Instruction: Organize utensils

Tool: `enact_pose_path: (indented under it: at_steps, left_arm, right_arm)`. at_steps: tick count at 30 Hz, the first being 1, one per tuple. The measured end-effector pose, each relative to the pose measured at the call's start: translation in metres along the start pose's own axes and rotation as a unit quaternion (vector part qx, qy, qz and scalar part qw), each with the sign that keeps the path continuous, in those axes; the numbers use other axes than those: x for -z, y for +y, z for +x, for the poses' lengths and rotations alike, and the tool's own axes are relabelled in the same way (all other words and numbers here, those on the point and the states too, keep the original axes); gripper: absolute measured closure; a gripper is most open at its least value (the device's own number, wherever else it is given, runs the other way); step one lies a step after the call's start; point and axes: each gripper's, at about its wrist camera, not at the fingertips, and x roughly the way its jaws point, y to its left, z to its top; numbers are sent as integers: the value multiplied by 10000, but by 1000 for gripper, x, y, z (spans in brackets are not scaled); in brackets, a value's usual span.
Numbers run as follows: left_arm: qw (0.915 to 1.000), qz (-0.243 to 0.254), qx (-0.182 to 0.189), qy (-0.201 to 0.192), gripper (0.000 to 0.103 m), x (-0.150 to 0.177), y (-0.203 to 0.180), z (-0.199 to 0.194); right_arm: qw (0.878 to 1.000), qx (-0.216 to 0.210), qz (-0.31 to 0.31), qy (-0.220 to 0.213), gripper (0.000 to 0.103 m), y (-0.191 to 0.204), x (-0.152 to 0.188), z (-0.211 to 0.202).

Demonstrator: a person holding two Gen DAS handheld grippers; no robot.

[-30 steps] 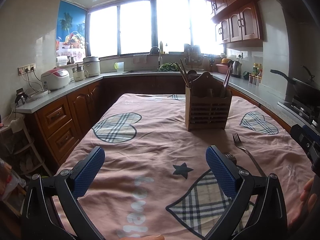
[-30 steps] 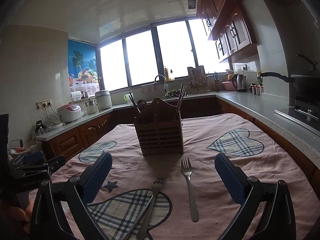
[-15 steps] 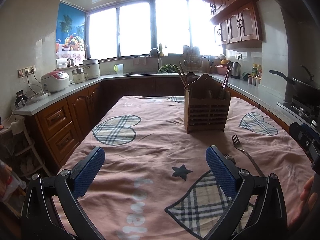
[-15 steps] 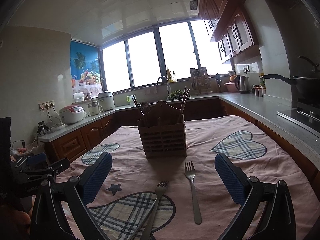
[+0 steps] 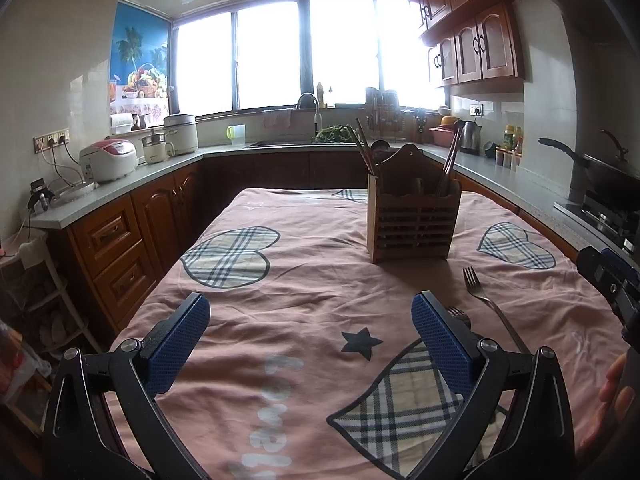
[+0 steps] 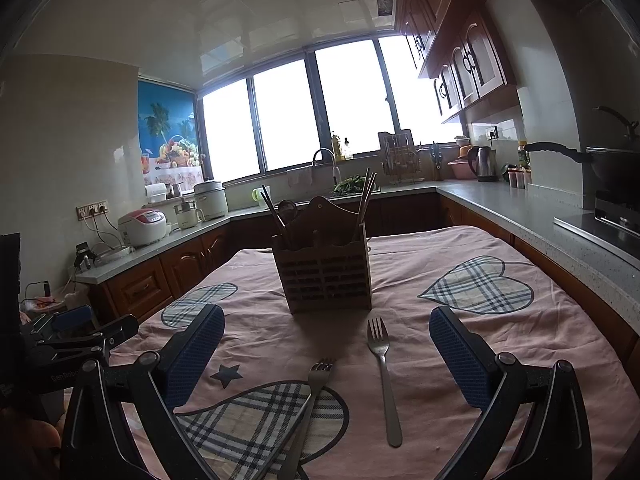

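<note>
A wooden slatted utensil holder (image 6: 326,270) stands upright on the pink tablecloth (image 6: 500,344), with chopsticks and a spoon in it. It also shows in the left wrist view (image 5: 414,222). Two metal forks lie flat in front of it: one (image 6: 385,376) to the right, one (image 6: 310,404) to the left on a plaid heart patch. My right gripper (image 6: 326,356) is open and empty, above and just short of both forks. My left gripper (image 5: 310,338) is open and empty over bare cloth, left of the forks; one fork (image 5: 490,306) lies past its right finger.
Kitchen counters with wooden cabinets (image 5: 120,236) wrap around the table on the left, back and right. A rice cooker (image 5: 108,158) and pots stand at left, a sink (image 5: 310,114) at the back, a stove (image 6: 616,220) at right. The right gripper shows at the right edge of the left wrist view (image 5: 612,280).
The right gripper has tilted and drifted a little; the holder and forks shifted slightly right and down in its view. The left gripper has barely moved. Both stay open.
</note>
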Motion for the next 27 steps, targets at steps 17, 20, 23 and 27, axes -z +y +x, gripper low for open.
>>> enact_pose_path:
  at_steps: [17,20,23,27]
  left_arm:
    - [10000,-2,47,76,0,0,-1,8]
    - [9999,-7,55,93,0,0,0,10]
    - [9999,-24,73,115,0,0,0,12]
    - [9999,-27,83,134,0,0,1,13]
  right_arm:
    - [10000,1,42,68,0,-3,5,5]
    - [10000,-3,45,78,0,-3,6,6]
    - [9999,-9,45,111,0,-4,5,9]
    - [9999,-17,62,146,0,-4,5,11]
